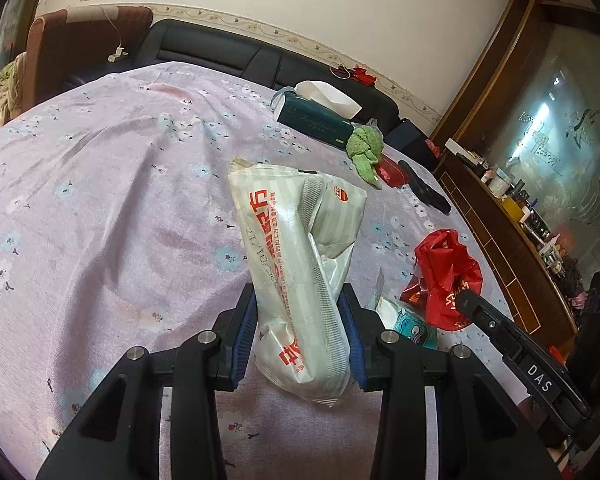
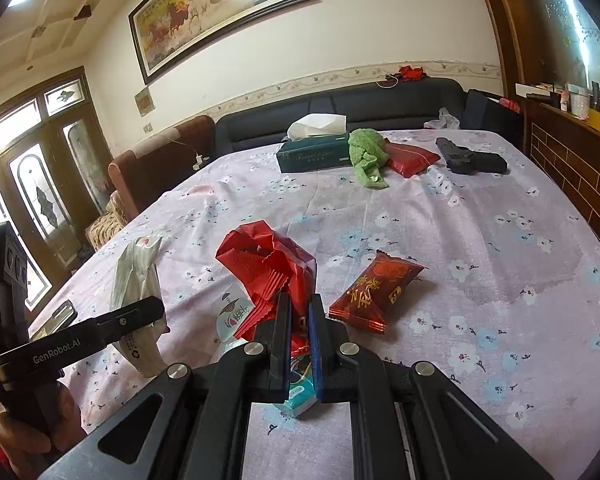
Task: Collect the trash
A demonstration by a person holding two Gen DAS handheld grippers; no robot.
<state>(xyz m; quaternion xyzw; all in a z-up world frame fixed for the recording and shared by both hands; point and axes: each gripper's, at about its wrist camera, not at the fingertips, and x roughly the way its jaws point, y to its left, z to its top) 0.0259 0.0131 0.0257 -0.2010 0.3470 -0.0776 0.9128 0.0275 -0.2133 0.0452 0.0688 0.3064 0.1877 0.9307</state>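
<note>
My left gripper (image 1: 300,300) is shut on a white snack wrapper with red print (image 1: 296,256) and holds it upright above the flowered tablecloth (image 1: 100,200); the wrapper also shows in the right wrist view (image 2: 136,280). My right gripper (image 2: 300,300) is shut on a crumpled red plastic bag (image 2: 268,264), seen at right in the left wrist view (image 1: 444,272). A teal tissue packet (image 2: 300,400) lies under the right fingers. A dark red candy wrapper (image 2: 374,292) lies on the cloth just right of the right gripper.
At the table's far side stand a green tissue box (image 2: 312,156), a green cloth (image 2: 366,152), a red packet (image 2: 412,156) and a black toy pistol (image 2: 468,158). A black sofa (image 2: 340,104) is behind the table, a wooden cabinet (image 2: 572,152) at the right.
</note>
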